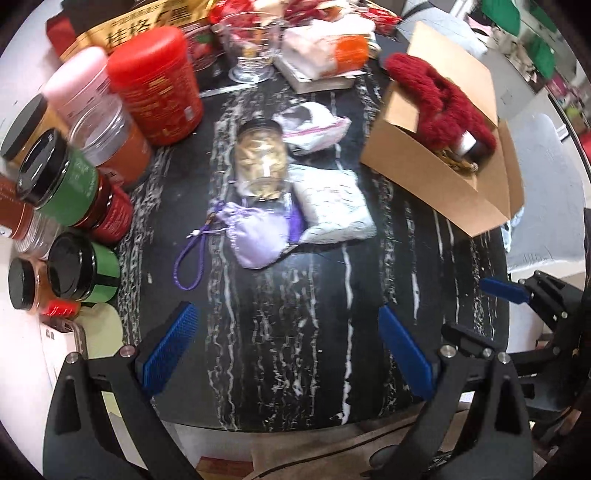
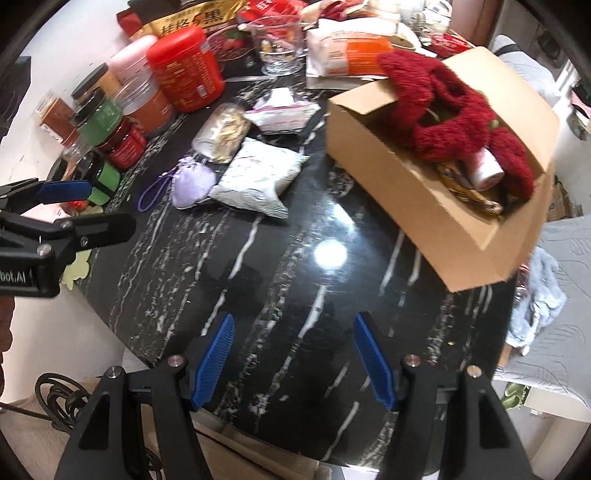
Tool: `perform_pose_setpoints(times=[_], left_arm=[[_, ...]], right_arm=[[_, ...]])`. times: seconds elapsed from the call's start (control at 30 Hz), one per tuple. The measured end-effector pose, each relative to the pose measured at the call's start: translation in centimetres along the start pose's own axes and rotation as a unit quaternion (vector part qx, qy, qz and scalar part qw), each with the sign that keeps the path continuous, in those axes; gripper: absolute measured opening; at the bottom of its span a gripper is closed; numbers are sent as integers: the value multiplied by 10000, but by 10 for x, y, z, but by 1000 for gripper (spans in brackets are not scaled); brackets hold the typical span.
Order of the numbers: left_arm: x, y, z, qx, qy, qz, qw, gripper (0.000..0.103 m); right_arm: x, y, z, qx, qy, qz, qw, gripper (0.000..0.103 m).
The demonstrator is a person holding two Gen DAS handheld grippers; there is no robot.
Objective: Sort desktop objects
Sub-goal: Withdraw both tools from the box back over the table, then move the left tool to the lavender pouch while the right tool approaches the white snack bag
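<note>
- The left hand-held gripper hangs over the near edge of the tabletop, its blue pads set wide apart with only bare black-and-white marbled stone between them.
- The right hand-held gripper points down at the same near edge, its blue pads apart at a middling width and holding nothing.
- In the left wrist view the right hand-held gripper shows at the right edge; in the right wrist view the left one shows at the left edge.
- Near the middle of the tabletop lies a lilac drawstring pouch with a purple cord trailing toward the left edge.
- Touching the pouch on its right is a white padded packet.
- Just behind the pouch a clear jar of pale dried slices lies on its side, black lid toward the far edge.
- Behind the jar rests a white zip bag.
- An open cardboard box sits at the right edge, partly overhanging it, holding a dark red knitted piece, a small white roll and a striped item that is too hidden to tell.
- Along the left edge stand many jars: a tall red canister, a pink-lidded jar, two green-labelled jars with black lids, and red-labelled ones.
- The far edge is crowded with a glass cup, a white and orange packet and a yellow printed box.
</note>
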State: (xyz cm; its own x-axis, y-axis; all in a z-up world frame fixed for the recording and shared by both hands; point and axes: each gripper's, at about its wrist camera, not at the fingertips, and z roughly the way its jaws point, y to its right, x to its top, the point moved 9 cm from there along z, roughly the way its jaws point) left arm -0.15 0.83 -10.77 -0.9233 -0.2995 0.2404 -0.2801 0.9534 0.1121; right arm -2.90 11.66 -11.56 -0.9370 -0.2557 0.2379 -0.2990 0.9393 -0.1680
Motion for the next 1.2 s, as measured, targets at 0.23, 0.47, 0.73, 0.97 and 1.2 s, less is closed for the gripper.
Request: perform_pose_setpoints(times=[0.23,0.47,0.73,0.97,1.2], left_arm=[[6,-26,9,96,13,-221,9997,98],[15,-47,30,155,-48,-552,9983,98],[28,-61,65,95,-249,-964,9950,98],[33,-70,103,60,-626,-1430,9877,98],[41,-74,123,207,-808,-1581,9839,98]], right_arm=[[15,-22,14,235,-14,-52,9997,68],[38,-28,27,395,81,139,9991,86],[64,-22,48,354,45,463,9983,86],[82,-10,64,164,-22,586,9981,86],[100,3,81,126,-137,649,9977,86]])
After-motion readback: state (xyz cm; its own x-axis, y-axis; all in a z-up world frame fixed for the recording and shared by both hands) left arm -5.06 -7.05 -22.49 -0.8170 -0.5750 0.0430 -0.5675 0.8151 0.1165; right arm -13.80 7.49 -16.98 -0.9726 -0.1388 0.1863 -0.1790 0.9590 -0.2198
